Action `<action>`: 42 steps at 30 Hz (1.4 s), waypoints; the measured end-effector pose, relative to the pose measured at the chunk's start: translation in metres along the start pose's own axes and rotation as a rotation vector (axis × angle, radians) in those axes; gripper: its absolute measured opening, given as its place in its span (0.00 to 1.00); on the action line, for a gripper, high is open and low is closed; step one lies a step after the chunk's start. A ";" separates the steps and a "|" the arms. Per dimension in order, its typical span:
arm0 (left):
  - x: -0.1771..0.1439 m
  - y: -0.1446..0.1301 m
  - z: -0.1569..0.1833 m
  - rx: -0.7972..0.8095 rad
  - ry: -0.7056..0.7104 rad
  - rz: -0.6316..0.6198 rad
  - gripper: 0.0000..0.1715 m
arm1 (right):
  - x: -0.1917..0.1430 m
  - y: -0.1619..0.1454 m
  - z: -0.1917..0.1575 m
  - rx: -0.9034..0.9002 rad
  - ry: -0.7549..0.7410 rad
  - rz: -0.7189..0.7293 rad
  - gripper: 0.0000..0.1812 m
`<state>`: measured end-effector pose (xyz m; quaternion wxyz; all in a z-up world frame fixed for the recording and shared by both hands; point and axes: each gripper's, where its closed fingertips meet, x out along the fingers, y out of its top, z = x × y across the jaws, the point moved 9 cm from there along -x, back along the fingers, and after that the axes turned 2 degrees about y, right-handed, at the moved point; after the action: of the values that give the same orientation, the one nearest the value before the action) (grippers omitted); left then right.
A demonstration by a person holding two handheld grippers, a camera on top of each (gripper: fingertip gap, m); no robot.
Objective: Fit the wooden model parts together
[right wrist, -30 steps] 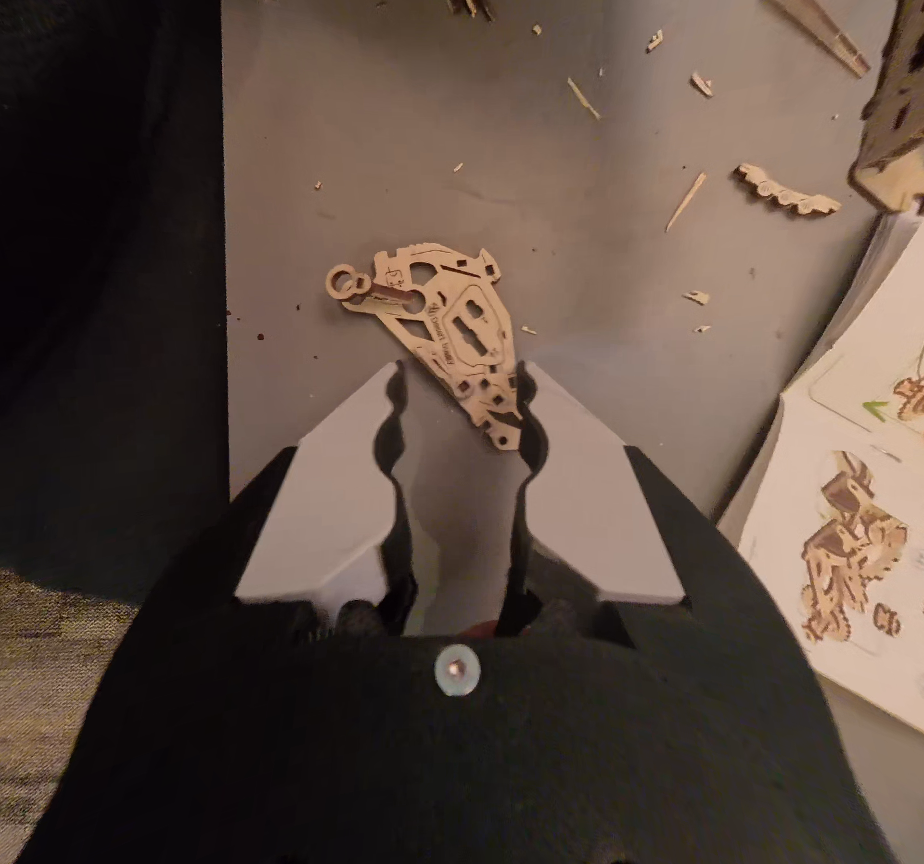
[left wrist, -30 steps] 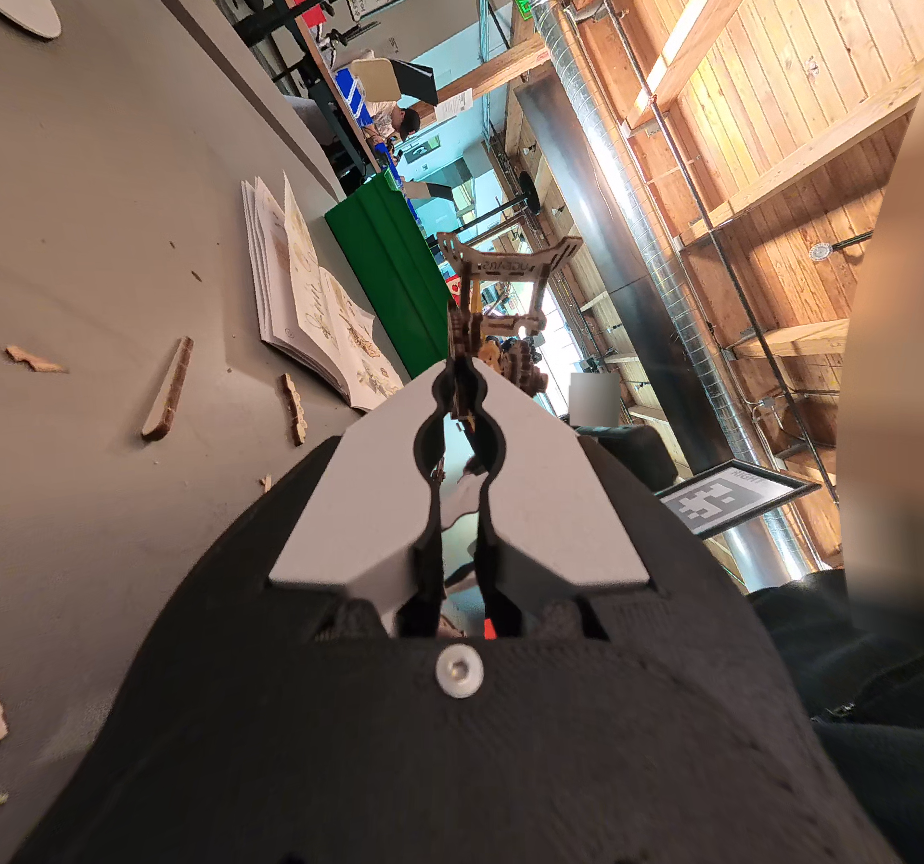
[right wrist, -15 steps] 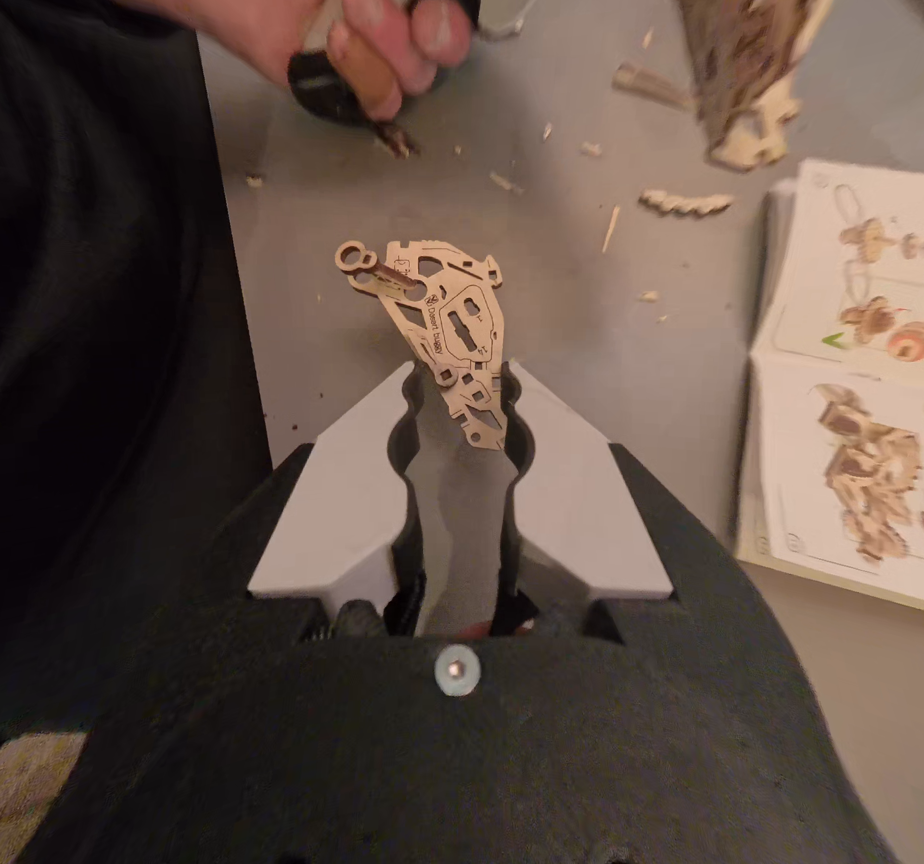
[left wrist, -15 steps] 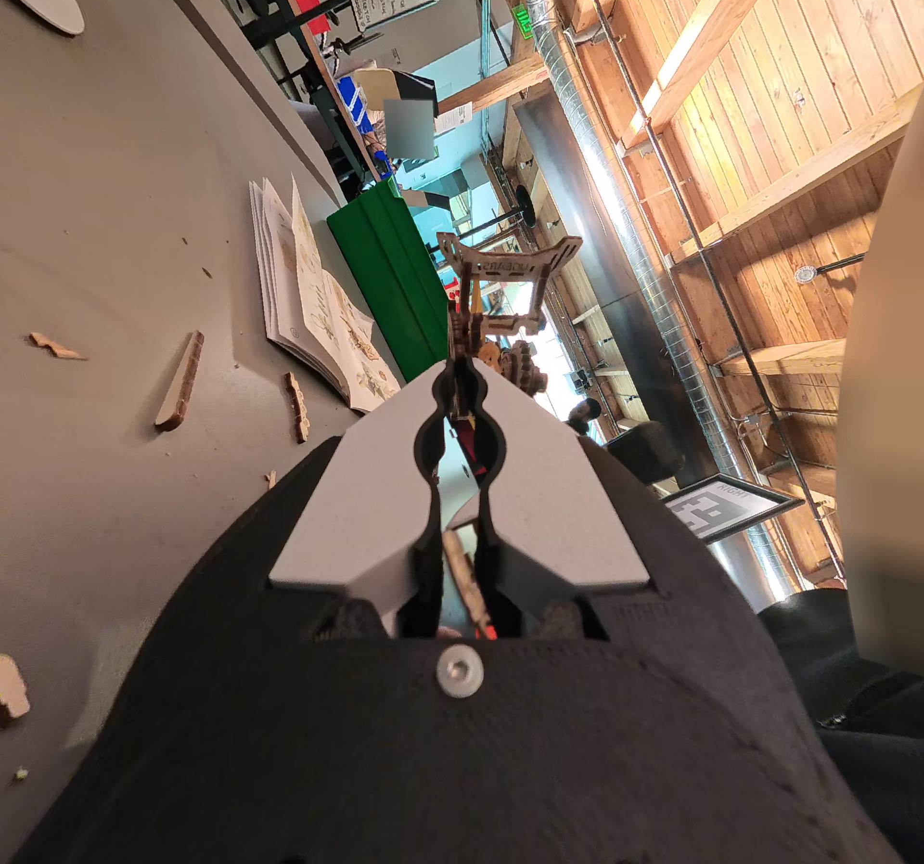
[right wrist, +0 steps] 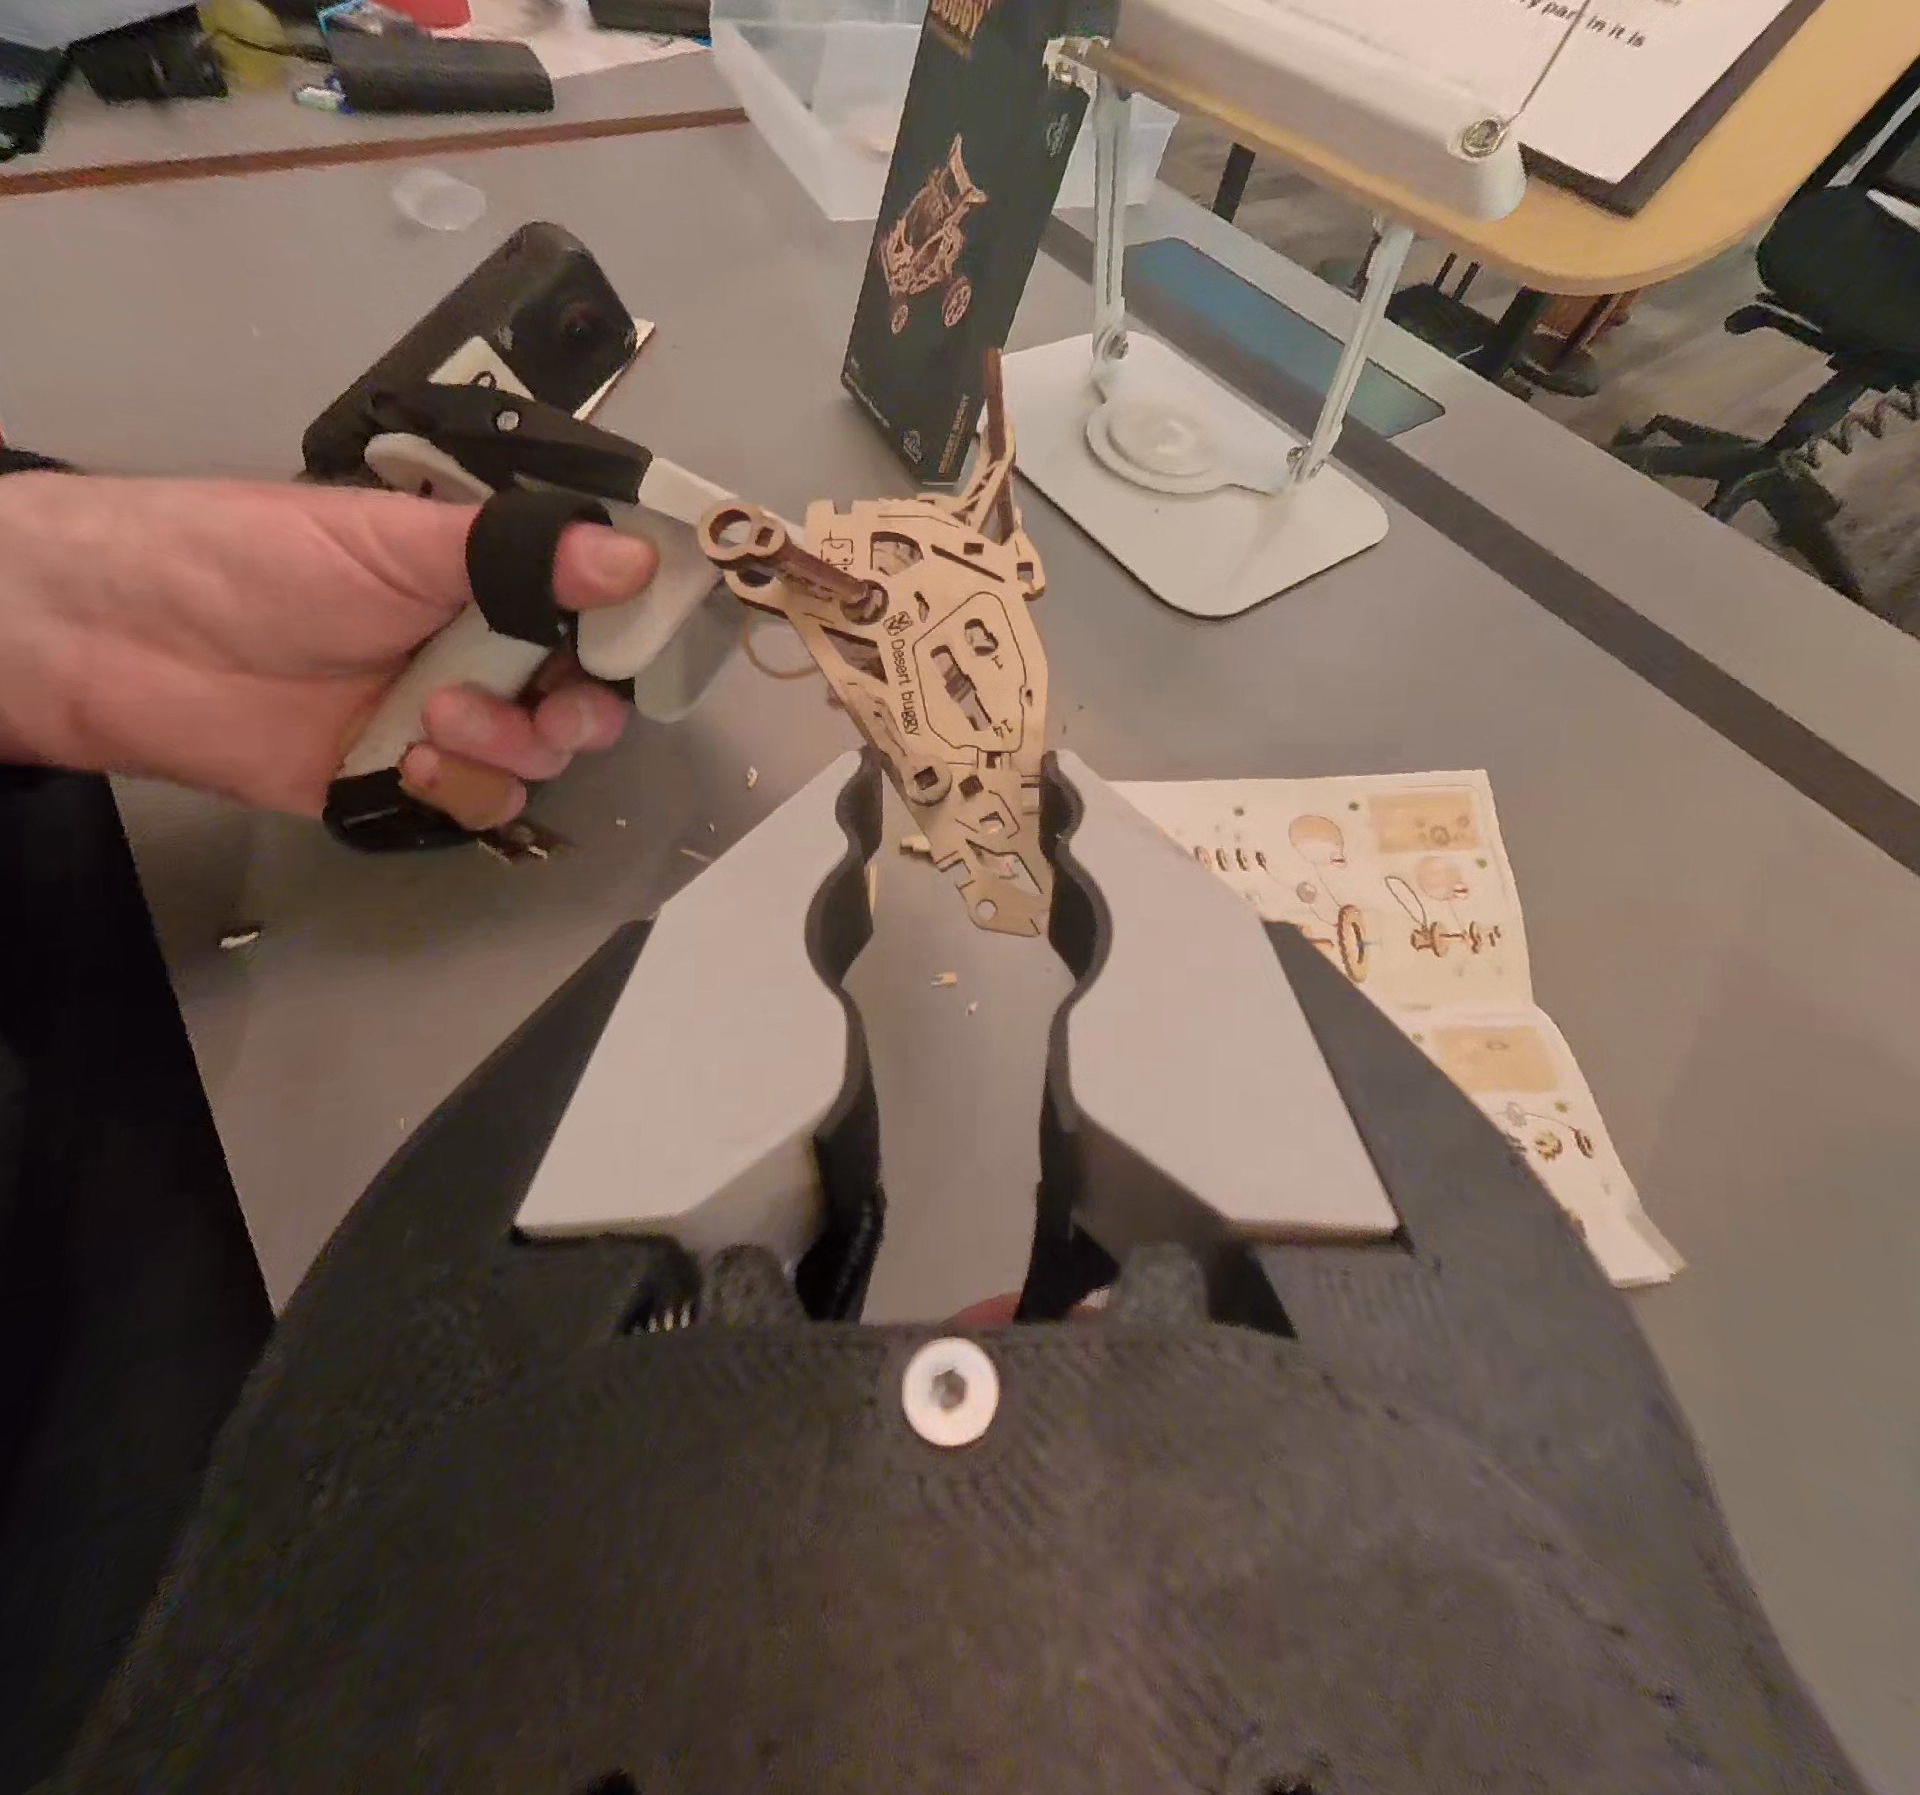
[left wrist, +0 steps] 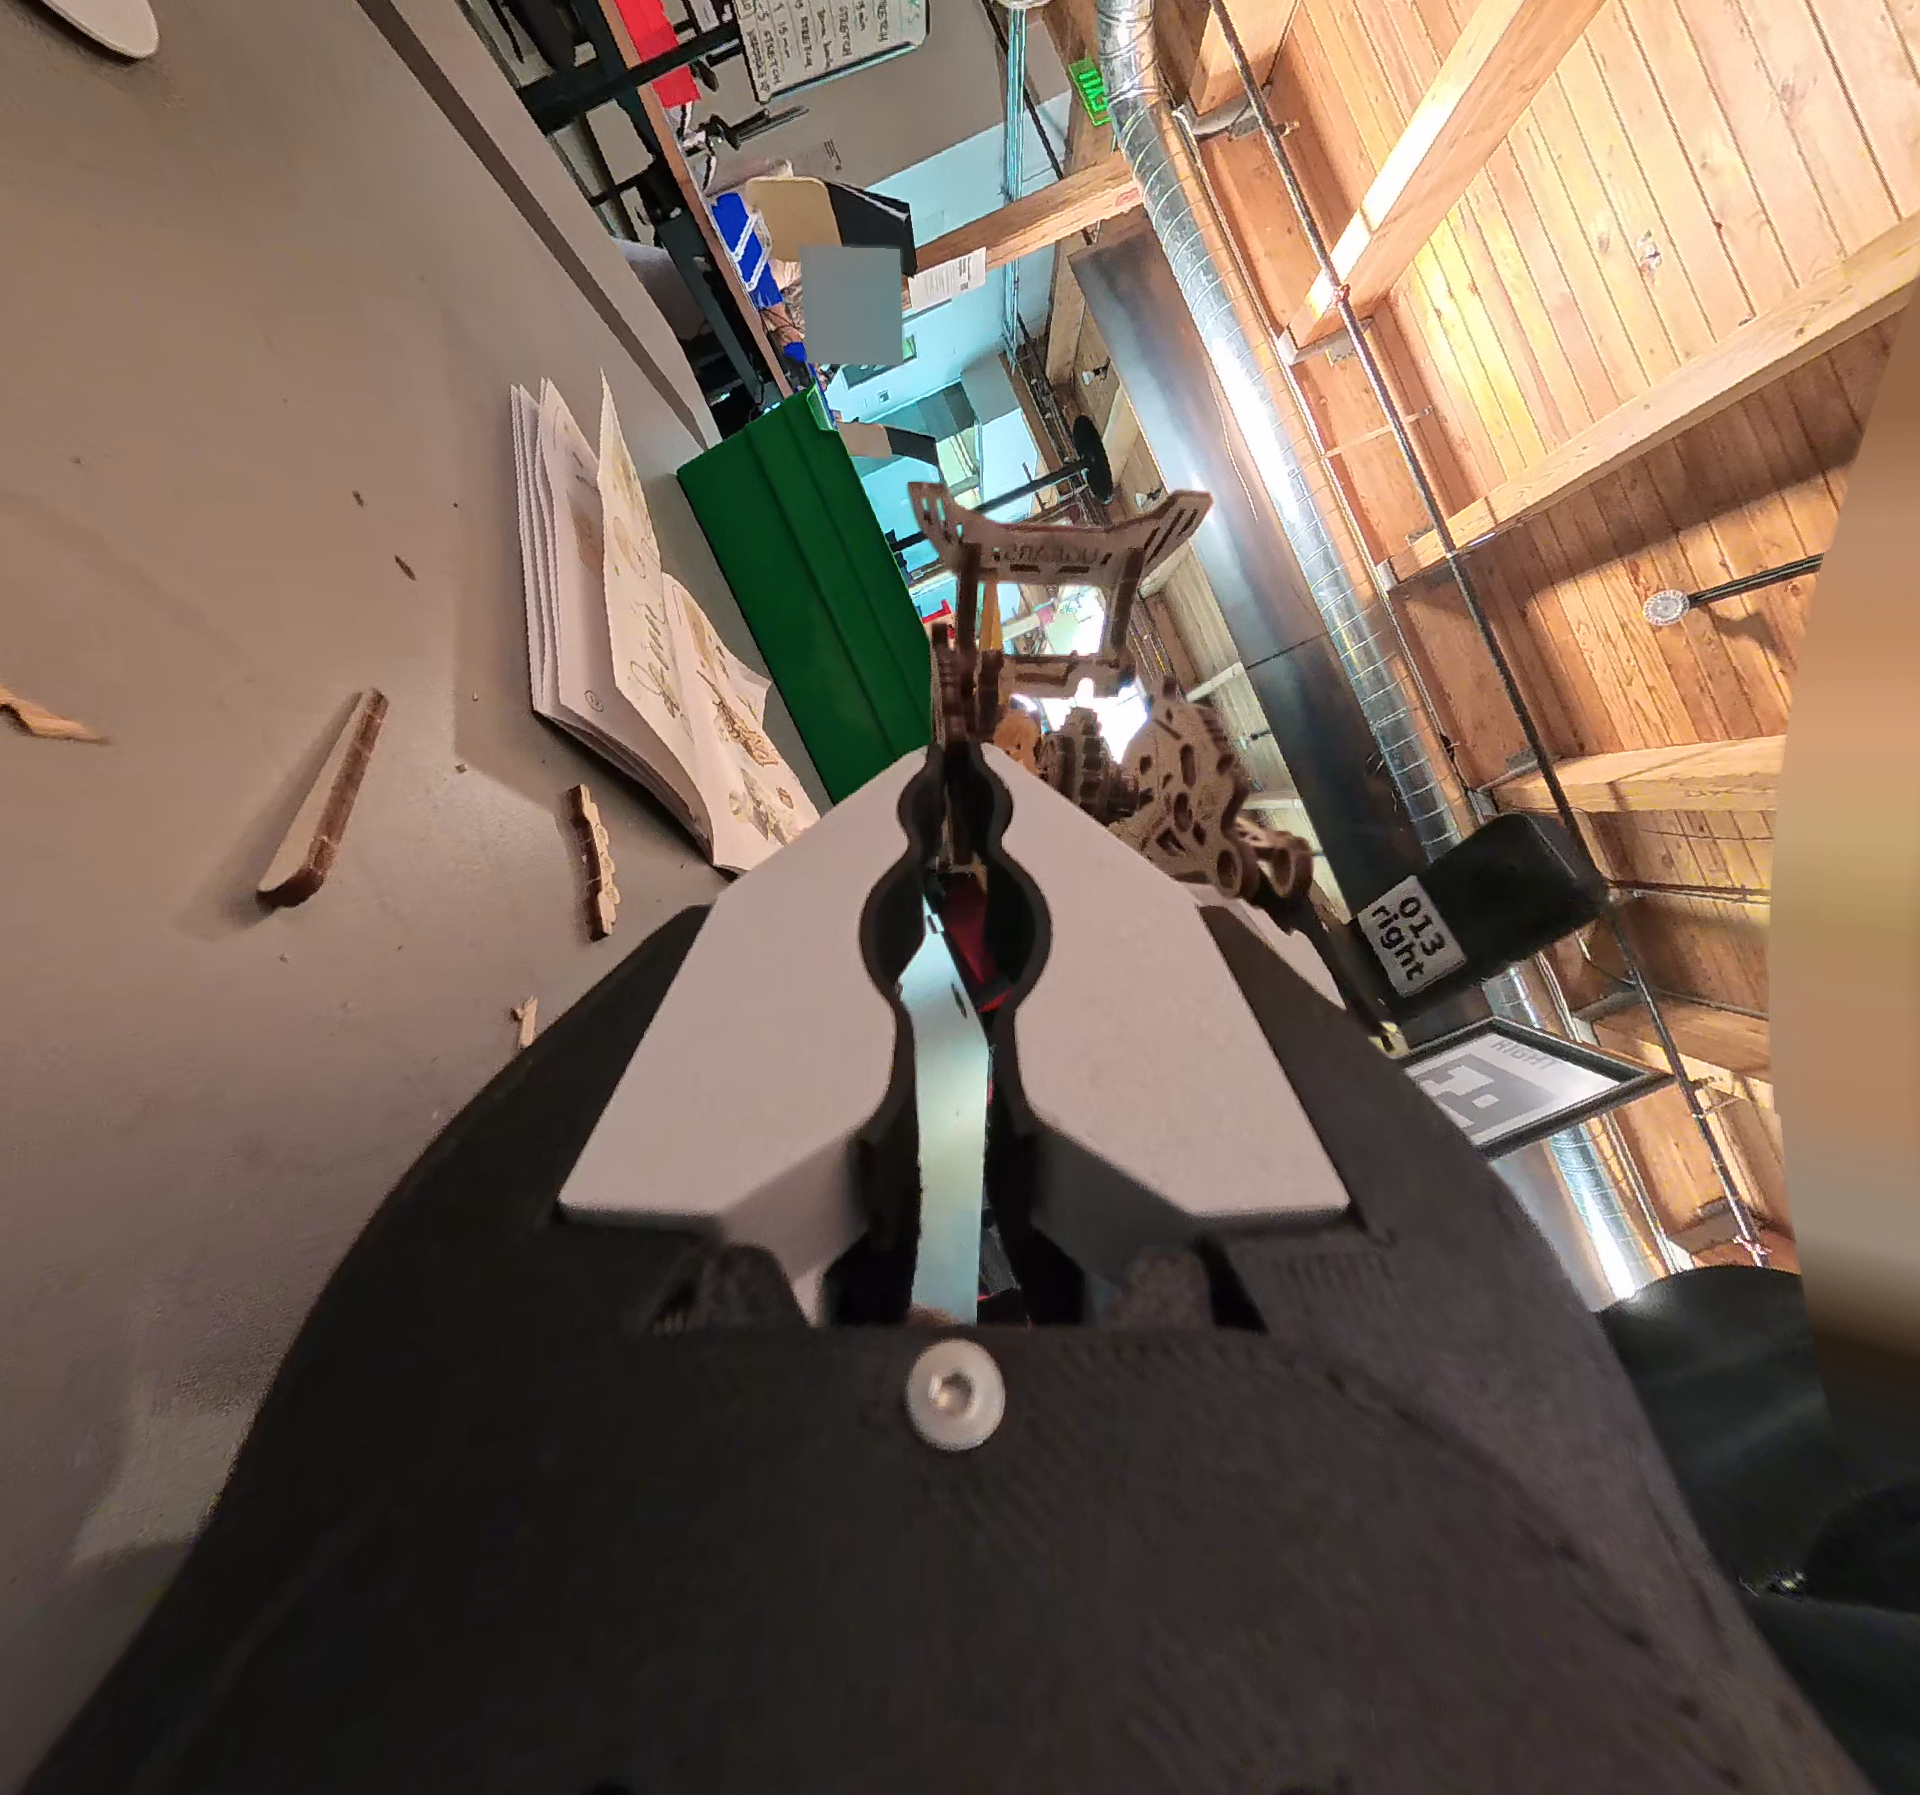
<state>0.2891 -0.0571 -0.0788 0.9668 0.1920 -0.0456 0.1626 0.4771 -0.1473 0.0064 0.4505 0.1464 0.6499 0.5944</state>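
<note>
flat wooden side panel | tilted, airborne | touching wooden frame assembly

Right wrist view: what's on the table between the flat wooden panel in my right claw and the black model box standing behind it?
Only bare grey table shows between the flat wooden panel and the black model box; a dark strut of the left claw's assembly crosses in the air.

The flat side panel is pale laser-cut plywood with dark scorched edges. The bench is smooth matt grey. Each claw body is rough, grainy black plastic with matt grey fingers and a shiny metal screw.
</note>
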 end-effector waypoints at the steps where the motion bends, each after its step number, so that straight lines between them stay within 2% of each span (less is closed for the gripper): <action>1: 0.001 0.000 0.000 0.001 0.000 0.001 0.00 | 0.003 0.001 -0.001 -0.002 -0.010 -0.003 0.15; 7: 0.004 0.000 0.000 -0.010 -0.009 0.013 0.00 | 0.014 0.001 -0.003 -0.015 -0.082 -0.015 0.15; 18: 0.004 -0.001 0.000 -0.017 -0.012 0.018 0.00 | 0.025 0.003 -0.006 -0.038 -0.065 -0.005 0.15; 42: 0.006 -0.002 0.002 -0.036 -0.032 0.021 0.00 | 0.021 0.003 -0.005 -0.045 -0.073 -0.003 0.15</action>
<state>0.2954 -0.0580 -0.0774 0.9674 0.1766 -0.0662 0.1687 0.4608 -0.1350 -0.0004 0.4778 0.1566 0.6197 0.6026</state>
